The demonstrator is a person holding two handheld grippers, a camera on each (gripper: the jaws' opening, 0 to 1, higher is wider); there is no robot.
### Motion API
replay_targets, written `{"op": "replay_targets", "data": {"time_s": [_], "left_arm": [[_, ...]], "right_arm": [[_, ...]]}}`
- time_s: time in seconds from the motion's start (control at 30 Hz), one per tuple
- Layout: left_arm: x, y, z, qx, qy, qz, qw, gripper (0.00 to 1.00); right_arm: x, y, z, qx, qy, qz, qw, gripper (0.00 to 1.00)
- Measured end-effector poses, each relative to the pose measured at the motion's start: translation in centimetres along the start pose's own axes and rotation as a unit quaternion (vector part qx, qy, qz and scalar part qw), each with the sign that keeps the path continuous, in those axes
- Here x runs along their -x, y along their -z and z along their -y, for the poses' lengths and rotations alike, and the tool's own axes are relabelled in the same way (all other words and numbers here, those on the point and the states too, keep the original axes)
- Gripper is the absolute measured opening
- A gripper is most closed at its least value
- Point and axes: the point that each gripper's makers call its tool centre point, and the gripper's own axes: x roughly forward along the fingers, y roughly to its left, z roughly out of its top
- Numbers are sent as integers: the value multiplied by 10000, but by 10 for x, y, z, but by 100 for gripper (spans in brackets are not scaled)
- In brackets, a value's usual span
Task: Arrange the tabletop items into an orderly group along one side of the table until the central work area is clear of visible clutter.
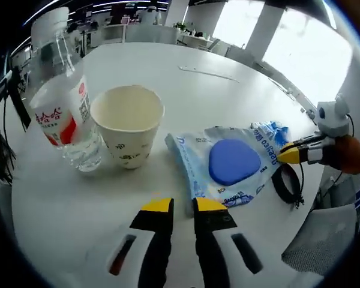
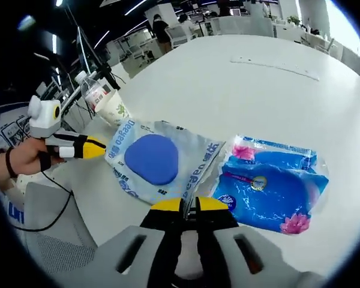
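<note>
Both grippers at the clear plastic pouch with the blue oval pad (image 2: 151,159)

Right gripper (image 2: 189,205) jaws look clenched on the pouch edge; left gripper (image 1: 183,206) jaws sit slightly parted, empty. The pouch lies beside the paper cup (image 1: 128,131) on the white worktop (image 1: 186,96); a careless drag could tip the cup.

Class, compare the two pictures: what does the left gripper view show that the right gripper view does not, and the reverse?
Left gripper view: the black loop beside the packet, and the bare inside of the cup. Right gripper view: the flowered blue pack lying flat. Both: the bottle, the cup and the packet with the blue oval.
</note>
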Motion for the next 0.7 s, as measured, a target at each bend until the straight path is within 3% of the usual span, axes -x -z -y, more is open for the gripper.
{"op": "replay_targets", "data": {"time_s": [0.17,0.4,0.7], "left_arm": [[1,-2,5,49,113,116,9999,9],[-2,-5,6,228,182,162,9994,7],[0,2,5,422,297,189,9985,9]], "right_arm": [[1,4,-3,98,-32,-79,9999,8],[-3,5,-5,149,-3,-100,9998,2],[-2,7,-6,144,-34,-105,9998,2]]}}
